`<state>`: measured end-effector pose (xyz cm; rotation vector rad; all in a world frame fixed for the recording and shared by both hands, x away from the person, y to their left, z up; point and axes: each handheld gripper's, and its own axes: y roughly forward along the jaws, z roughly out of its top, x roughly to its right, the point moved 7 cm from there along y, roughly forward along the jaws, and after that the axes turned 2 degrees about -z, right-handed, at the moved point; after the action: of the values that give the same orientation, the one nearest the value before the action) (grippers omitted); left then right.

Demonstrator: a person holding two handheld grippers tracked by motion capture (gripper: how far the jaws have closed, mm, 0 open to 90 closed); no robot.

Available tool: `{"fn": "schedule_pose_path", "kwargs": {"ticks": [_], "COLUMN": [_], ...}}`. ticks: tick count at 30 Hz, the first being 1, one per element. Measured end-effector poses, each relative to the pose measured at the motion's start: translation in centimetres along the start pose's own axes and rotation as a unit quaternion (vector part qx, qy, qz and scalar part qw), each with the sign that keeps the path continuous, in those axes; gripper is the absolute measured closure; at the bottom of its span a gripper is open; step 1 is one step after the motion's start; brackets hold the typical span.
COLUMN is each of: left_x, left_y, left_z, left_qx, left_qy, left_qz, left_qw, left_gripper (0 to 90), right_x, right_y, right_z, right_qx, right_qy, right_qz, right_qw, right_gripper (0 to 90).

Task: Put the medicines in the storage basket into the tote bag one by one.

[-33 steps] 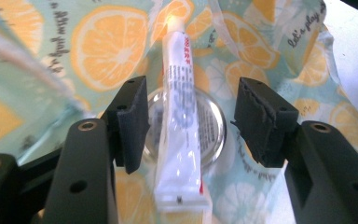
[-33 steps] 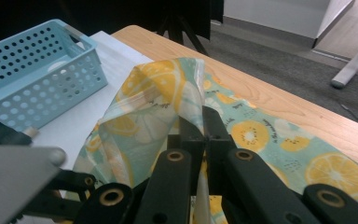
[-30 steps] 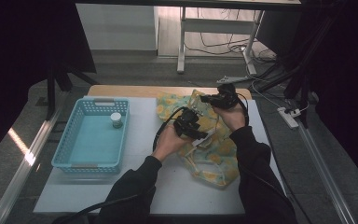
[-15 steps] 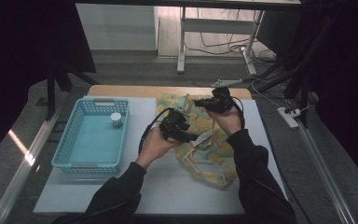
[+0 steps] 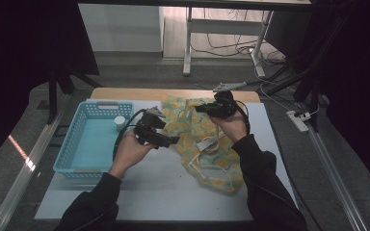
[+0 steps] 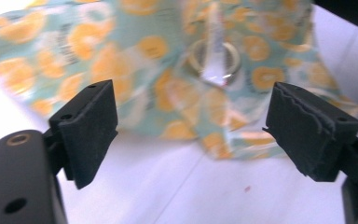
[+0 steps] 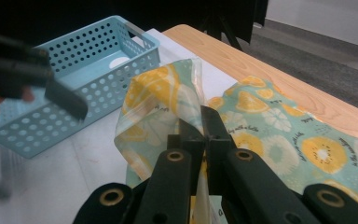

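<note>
My left gripper [image 5: 172, 140] hangs with its jaws spread wide and nothing between them, over the white table top [image 5: 149, 187] at the near-left edge of the teal fabric printed with orange citrus slices [image 5: 207, 159]. Through that gap, in the left gripper view, I see the cloth [image 6: 168, 60] lying rumpled on the table, its print soft with blur, and a pale metal ring [image 6: 213, 63] with a light strap on it.

My right gripper [image 5: 198, 109] is clenched on a fold of the same fabric [image 7: 168, 107]: in the right gripper view the jaws meet on a raised edge, and the cloth stands up from them in a peak, the rest spreading flat toward the bare wooden strip at the table's far edge [image 7: 270, 65].

The fabric covers the middle and right of the table, crumpled, with white straps [image 5: 211, 143] across it. Beyond my left gripper, on the left of the table, sits the light blue perforated plastic basket [image 5: 72, 154], holding a small white round container [image 5: 119, 121] near its far right corner.

Against half a second ago, my left gripper has drawn off the cloth toward the basket side and opened. My right has kept its place and its grip at the far part of the fabric.
</note>
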<state>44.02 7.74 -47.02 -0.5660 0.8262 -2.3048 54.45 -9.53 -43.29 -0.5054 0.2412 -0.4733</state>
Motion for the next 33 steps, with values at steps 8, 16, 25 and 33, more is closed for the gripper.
{"fn": "schedule_pose_path", "kwargs": {"ticks": [8,16,25,33], "left_x": [-3.8,-7.8,-12.3,-15.3], "left_y": [-3.7,-6.6,-7.7,-6.5], "left_z": [-2.5,-5.2,-7.6,-9.0], "left_qx": [0.015,0.019,0.040,-0.011], "left_qy": [-0.024,-0.052,-0.070,-0.098], "left_qz": [0.034,0.093,0.134,0.176], "left_qw": [0.9990,0.9941,0.9876,0.9795], "left_gripper": [6.2,4.9,0.0,0.0], "right_x": [-1.0,-1.7,-1.8,-1.6], "right_y": [0.4,0.6,0.5,0.3], "right_z": [0.2,0.3,0.4,0.2], "right_qx": [0.001,0.003,0.004,0.006], "right_qy": [-0.005,-0.006,-0.007,-0.005], "right_qz": [0.012,0.020,0.022,0.021], "right_qw": [0.9999,0.9998,0.9997,0.9998], "right_gripper": [89.3,89.3,89.3,89.3]}}
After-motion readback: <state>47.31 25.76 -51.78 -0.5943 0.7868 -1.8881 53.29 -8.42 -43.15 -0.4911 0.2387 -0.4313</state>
